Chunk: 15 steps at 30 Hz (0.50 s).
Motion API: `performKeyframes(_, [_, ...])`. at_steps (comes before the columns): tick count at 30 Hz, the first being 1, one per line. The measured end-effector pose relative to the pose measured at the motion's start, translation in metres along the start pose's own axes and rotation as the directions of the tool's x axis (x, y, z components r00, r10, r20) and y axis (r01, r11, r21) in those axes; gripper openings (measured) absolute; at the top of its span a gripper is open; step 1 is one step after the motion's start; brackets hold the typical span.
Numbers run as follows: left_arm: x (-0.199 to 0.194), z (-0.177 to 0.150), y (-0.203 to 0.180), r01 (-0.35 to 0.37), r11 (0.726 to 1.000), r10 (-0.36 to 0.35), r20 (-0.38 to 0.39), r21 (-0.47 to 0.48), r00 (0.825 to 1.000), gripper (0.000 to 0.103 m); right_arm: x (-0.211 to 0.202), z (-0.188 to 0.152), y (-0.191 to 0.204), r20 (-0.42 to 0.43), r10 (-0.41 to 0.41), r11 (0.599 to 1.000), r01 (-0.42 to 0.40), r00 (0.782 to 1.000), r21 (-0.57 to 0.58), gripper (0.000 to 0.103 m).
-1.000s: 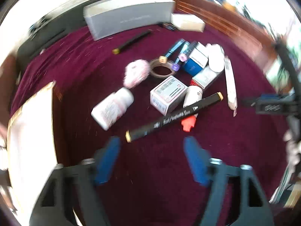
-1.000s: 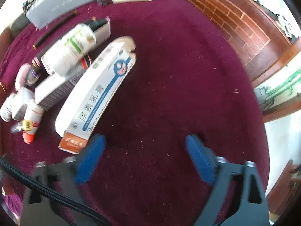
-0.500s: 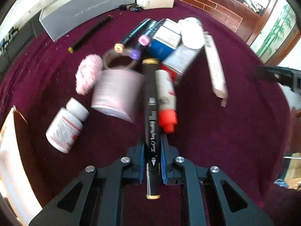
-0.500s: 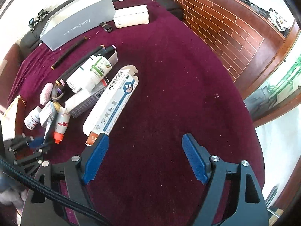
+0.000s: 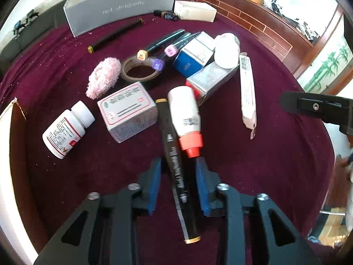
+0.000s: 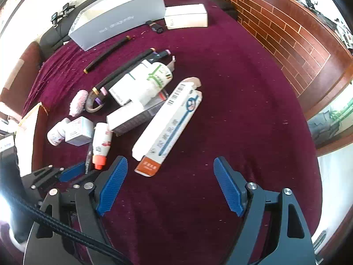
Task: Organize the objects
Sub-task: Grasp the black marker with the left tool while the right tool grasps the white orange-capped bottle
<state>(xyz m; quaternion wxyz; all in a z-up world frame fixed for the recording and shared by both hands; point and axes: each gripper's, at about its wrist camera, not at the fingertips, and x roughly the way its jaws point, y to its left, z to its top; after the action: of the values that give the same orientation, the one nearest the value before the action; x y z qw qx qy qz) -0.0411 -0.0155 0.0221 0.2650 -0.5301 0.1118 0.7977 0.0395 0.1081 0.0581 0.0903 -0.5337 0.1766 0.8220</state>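
A black marker (image 5: 175, 165) with gold end bands lies on the maroon cloth between the blue pads of my left gripper (image 5: 179, 165). The jaws stand a little apart on each side of it, not pressing it. A white bottle with an orange cap (image 5: 186, 119) lies against the marker's right side. My right gripper (image 6: 169, 176) is open and empty above bare cloth, just right of a long white and blue ointment box (image 6: 169, 123). The left gripper (image 6: 72, 172) shows at the lower left of the right wrist view.
A pile lies ahead of the left gripper: a white pill bottle (image 5: 66, 130), a pink-edged box (image 5: 128, 112), a pink puff (image 5: 103, 77), a tape roll (image 5: 139, 71), several markers, a blue box (image 5: 194, 55). A grey box (image 5: 119, 4) stands at the back. A brick ledge (image 6: 286, 39) borders the right.
My left gripper was shut on the black marker half a second ago; its jaws have now opened and the marker lies loose between them. The right gripper has stayed open and drawn back slightly.
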Motion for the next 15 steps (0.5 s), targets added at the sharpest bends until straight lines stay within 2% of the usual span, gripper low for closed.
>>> performKeyframes(3, [0.002,-0.006,-0.004,-0.050,0.999,0.051,0.014,-0.012,0.999,0.032,0.002,0.002,0.006,-0.009,0.012,1.000,-0.012,1.000,-0.007,0.081])
performKeyframes(4, [0.003,-0.006,-0.008,-0.048,0.998,0.049,0.007,-0.042,0.999,0.025,0.002,0.003,0.008,-0.012,0.019,1.000,-0.019,1.000,-0.009,0.081])
performKeyframes(6, [0.002,-0.005,-0.002,-0.002,0.993,0.002,0.002,-0.120,1.000,0.012,0.002,0.004,0.014,-0.023,0.049,0.999,-0.049,0.999,-0.016,0.081])
performKeyframes(8, [-0.011,-0.008,0.014,0.022,0.984,-0.020,0.017,-0.178,1.000,0.009,0.004,0.005,0.023,-0.034,0.087,0.996,-0.089,0.996,-0.031,0.081])
performKeyframes(9, [-0.021,-0.010,0.024,0.034,0.978,-0.027,0.039,-0.206,0.999,0.005,0.006,0.005,0.028,-0.048,0.129,0.991,-0.131,0.990,-0.037,0.081])
performKeyframes(12, [-0.052,-0.024,0.034,0.046,0.960,-0.020,0.095,-0.276,0.995,0.005,0.019,0.008,0.041,-0.125,0.269,0.962,-0.273,0.955,-0.013,0.081])
performKeyframes(14, [-0.066,-0.032,0.040,0.055,0.949,-0.016,0.125,-0.310,0.992,0.005,0.030,0.011,0.052,-0.163,0.319,0.947,-0.323,0.934,0.006,0.081])
performKeyframes(15, [-0.070,-0.036,0.042,0.056,0.942,-0.012,0.135,-0.332,0.991,0.005,0.034,0.013,0.056,-0.172,0.316,0.947,-0.320,0.933,0.004,0.081])
